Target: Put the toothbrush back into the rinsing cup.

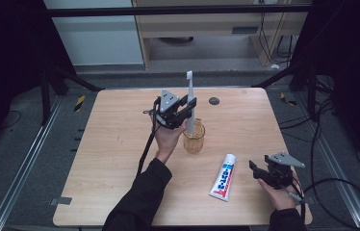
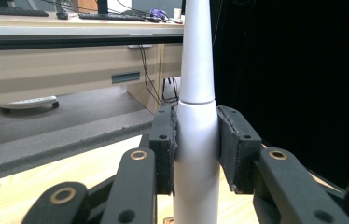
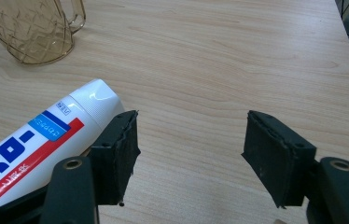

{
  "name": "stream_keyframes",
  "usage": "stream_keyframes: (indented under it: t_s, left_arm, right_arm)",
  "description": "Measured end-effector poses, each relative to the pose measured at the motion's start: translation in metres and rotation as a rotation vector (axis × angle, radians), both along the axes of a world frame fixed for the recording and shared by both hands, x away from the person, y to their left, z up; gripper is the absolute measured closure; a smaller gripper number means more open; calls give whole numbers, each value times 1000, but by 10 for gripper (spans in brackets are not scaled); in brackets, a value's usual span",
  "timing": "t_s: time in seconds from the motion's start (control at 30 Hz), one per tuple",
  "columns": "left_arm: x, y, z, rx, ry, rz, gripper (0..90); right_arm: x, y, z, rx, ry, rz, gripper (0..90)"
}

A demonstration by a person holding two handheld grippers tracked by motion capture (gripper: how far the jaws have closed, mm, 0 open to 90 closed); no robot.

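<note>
A white electric toothbrush [image 1: 189,103] stands upright over an amber plastic cup [image 1: 194,137] near the table's middle, its lower end inside the cup. My left gripper [image 1: 186,109] is shut on the toothbrush handle; in the left gripper view both pads press the white handle [image 2: 196,140]. A white toothpaste tube [image 1: 223,176] with red and blue print lies flat at the front right. My right gripper [image 1: 255,169] rests open just right of the tube; in the right gripper view the tube's cap end [image 3: 86,105] lies left of the left jaw, and the cup [image 3: 32,28] is at top left.
The wooden table [image 1: 120,144] has bare room on its left half. A small dark round disc [image 1: 213,101] sits near the far edge. Black cables trail from both grippers, and dark frame legs stand at the table's far corners.
</note>
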State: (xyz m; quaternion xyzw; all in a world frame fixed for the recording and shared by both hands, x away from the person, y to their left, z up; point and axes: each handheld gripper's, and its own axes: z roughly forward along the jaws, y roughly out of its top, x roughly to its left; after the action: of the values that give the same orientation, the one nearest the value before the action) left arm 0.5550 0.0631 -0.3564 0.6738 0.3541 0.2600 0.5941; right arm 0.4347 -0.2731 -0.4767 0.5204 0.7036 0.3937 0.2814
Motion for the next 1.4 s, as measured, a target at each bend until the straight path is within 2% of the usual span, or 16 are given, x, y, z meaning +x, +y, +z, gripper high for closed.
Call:
stream_keyframes:
  t_s: [0.23, 0.37, 1.03, 1.4]
  left_arm:
    - [0, 2, -9, 7, 12, -2, 679]
    - [-1, 4, -18, 12, 25, -6, 679]
    - [-3, 3, -47, 28, 32, -17, 679]
    - [-6, 6, -62, 52, 51, -19, 678]
  right_arm:
    - [1, -1, -1, -2, 1, -4, 354]
    - [1, 0, -1, -10, -3, 0, 353]
    - [0, 0, -1, -9, 3, 2, 353]
    - [0, 0, -1, -8, 4, 0, 352]
